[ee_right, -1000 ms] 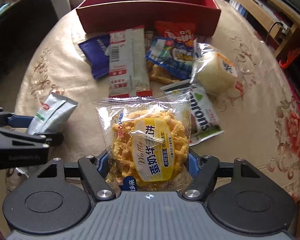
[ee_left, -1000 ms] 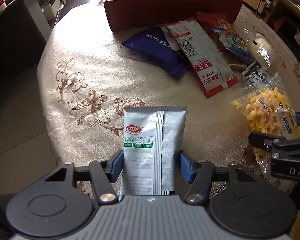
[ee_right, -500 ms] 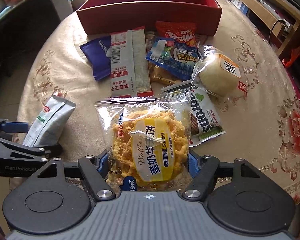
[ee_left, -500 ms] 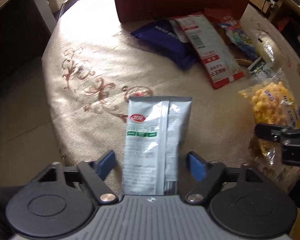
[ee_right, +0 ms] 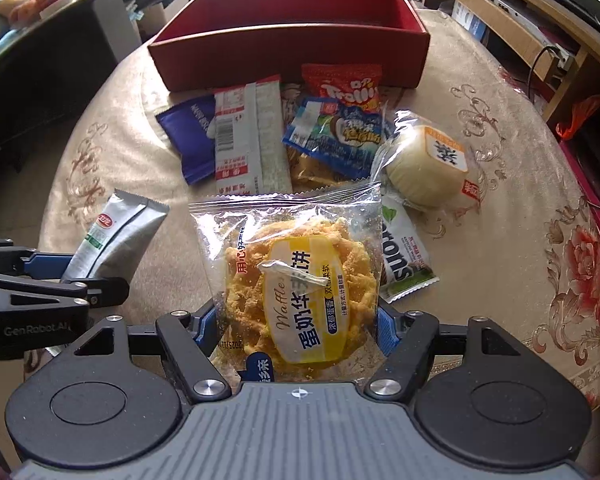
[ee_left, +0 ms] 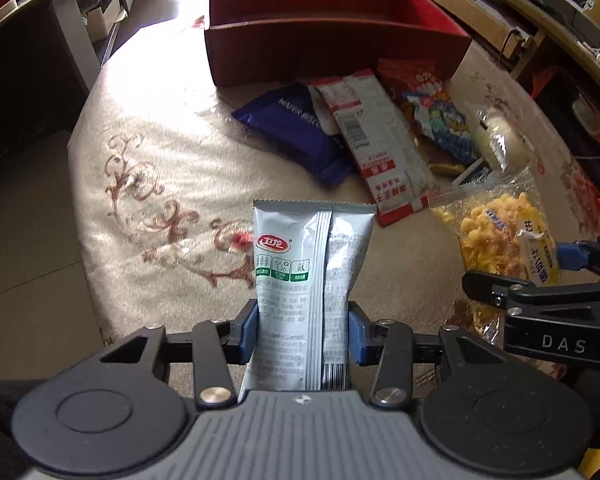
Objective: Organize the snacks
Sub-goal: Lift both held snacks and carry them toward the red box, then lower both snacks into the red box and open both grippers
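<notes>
My left gripper [ee_left: 302,328] is shut on the lower part of a silver snack packet [ee_left: 312,248] with a red logo, both blue pads pressing its sides. The packet stands up from the jaws over the beige tablecloth. In the right wrist view that silver packet [ee_right: 116,236] shows at the left, in the left gripper [ee_right: 60,280]. My right gripper [ee_right: 296,328] is shut on a clear waffle packet [ee_right: 296,272] with a yellow label. An empty red box [ee_right: 288,56] sits at the far side of the round table.
Between the grippers and the red box [ee_left: 332,48] lies a pile of snacks: a purple wafer packet [ee_right: 192,136], a long red-and-white packet [ee_right: 244,136], a blue packet [ee_right: 340,132], a wrapped round bun [ee_right: 424,168] and a green-and-white packet [ee_right: 404,260]. The table edge drops off at the left.
The left jaws spread wider around the silver packet, then closed onto it, and the left gripper rose a little. The right gripper kept still with the waffle packet.
</notes>
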### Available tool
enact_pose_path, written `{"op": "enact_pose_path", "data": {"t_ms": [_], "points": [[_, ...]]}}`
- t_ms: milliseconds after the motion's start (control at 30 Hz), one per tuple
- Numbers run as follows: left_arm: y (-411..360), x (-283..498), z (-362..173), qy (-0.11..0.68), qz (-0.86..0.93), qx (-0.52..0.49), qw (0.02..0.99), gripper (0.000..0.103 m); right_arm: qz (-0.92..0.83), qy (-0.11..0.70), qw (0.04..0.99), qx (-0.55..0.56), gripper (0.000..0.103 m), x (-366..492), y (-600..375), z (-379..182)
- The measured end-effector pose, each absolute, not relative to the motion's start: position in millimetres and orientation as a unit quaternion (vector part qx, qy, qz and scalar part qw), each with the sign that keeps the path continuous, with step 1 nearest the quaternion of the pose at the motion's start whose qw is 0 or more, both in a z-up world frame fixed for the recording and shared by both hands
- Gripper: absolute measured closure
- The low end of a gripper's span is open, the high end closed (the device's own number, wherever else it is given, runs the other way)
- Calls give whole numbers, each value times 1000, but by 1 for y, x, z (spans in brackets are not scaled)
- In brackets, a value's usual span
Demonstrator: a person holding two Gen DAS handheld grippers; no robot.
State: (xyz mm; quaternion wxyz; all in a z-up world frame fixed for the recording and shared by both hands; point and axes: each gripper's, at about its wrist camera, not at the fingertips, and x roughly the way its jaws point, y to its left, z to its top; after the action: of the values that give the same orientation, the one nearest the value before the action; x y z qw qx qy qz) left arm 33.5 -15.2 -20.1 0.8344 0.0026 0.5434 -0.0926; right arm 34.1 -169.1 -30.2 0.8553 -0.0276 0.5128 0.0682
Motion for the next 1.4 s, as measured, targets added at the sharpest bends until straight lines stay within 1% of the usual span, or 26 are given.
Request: {"op": "enact_pose_path", "data": {"t_ms": [300,700,1400], "points": [[-17,62,6,503,-103,-5,858,63,54,482,875,-14,26,51,-177,-10],[-22,97,19,478,-123,-28,869,63,30,450,892,-11,26,75,-180,7],[-40,172,47,435,-123,-33,891,64,13,410,912,-9,26,142,-178,32]]}}
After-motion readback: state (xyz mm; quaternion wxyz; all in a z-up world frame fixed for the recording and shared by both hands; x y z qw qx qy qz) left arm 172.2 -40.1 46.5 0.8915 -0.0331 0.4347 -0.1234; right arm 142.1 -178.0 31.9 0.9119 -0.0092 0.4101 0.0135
